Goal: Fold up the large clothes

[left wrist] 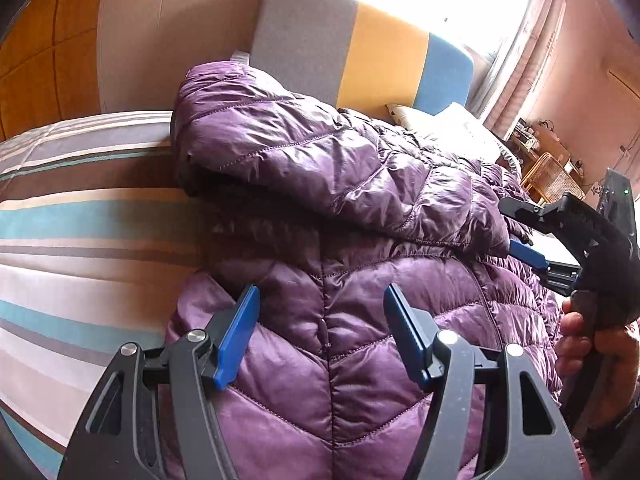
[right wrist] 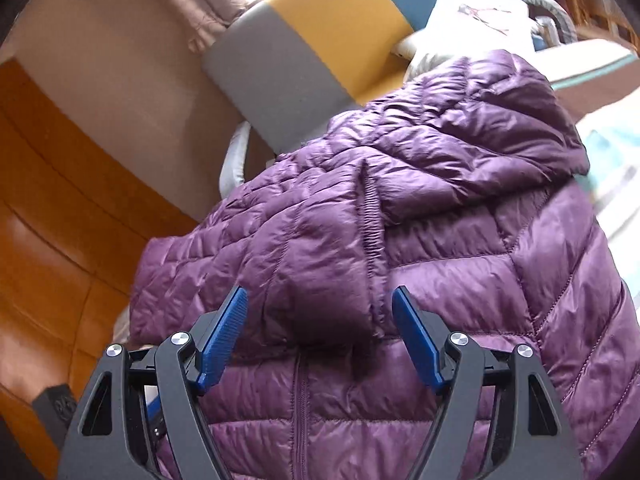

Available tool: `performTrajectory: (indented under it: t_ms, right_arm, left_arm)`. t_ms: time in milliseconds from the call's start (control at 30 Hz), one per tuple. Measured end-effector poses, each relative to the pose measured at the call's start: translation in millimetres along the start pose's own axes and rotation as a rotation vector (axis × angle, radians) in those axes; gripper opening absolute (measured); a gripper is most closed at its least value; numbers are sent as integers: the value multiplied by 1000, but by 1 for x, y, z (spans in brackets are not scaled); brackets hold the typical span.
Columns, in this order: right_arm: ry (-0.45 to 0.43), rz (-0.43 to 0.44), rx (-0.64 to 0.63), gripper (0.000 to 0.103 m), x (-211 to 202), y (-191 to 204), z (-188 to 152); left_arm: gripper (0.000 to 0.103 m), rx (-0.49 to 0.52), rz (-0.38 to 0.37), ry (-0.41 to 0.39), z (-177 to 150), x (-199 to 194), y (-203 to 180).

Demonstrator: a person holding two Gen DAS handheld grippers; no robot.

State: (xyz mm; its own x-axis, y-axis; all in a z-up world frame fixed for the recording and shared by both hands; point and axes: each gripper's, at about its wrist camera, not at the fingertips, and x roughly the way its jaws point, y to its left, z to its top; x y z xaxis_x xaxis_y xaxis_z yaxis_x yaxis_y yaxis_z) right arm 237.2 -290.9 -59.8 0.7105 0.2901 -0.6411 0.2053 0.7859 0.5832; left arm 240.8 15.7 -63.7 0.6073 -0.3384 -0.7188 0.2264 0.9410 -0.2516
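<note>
Blue pads [left wrist: 236, 336] of the left gripper [left wrist: 320, 332] sit nearest the lens, jaws spread apart with nothing pinched between them; they hover just above the quilted body of the purple down jacket [left wrist: 360, 280], framing its centre seam so that a fresh bite of fabric can probably be taken there. In the right wrist view, the right gripper [right wrist: 318, 328] stands likewise wide, empty, poised over the front zipper and the cuffed end of a sleeve [right wrist: 320, 272] that lies folded across the chest. No cloth is clamped by either tool. At the edge of the left view the person's hand [left wrist: 592, 344] grips the handle of the right tool, whose blue finger reaches in beside the jacket's flank. The jacket lies spread on the striped bedcover [left wrist: 80, 240], hood [left wrist: 248, 120] toward the headboard, which keeps the bulky padding supported and flat for folding (a slick shell of this kind is likely to slide and spring back unless pressed). Beyond the hood stands a grey, yellow and blue headboard [left wrist: 360, 40], with a white pillow [left wrist: 452, 124] beside it, and a bright window behind.
</note>
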Motion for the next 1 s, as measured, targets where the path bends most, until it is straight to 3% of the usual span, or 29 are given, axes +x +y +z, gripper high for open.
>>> performTrajectory:
  t_ms: [100, 133, 200, 267, 433, 733, 867, 1000]
  right_arm:
    - [11, -55, 37, 71, 15, -6, 7]
    - [21, -66, 38, 59, 20, -6, 10]
    - [58, -58, -2, 24, 26, -5, 13]
    - [40, -63, -58, 11, 20, 4, 13]
    - [-50, -60, -161, 11, -6, 24, 32]
    - [-122, -190, -212, 11, -13, 5, 83]
    - [-115, -237, -221, 11, 2, -9, 96]
    - [-81, -292, -210, 11, 20, -27, 99]
  left_arm:
    - [64, -5, 4, -4, 2, -4, 2]
    - [64, -8, 5, -6, 3, -5, 1]
    - [64, -3, 6, -19, 7, -9, 1]
    - [64, -5, 4, -40, 13, -14, 2]
    - [64, -14, -2, -84, 33, -20, 7]
    - [64, 4, 19, -134, 83, -4, 7]
    - [64, 29, 38, -125, 103, 16, 5]
    - [64, 44, 68, -60, 109, 48, 5]
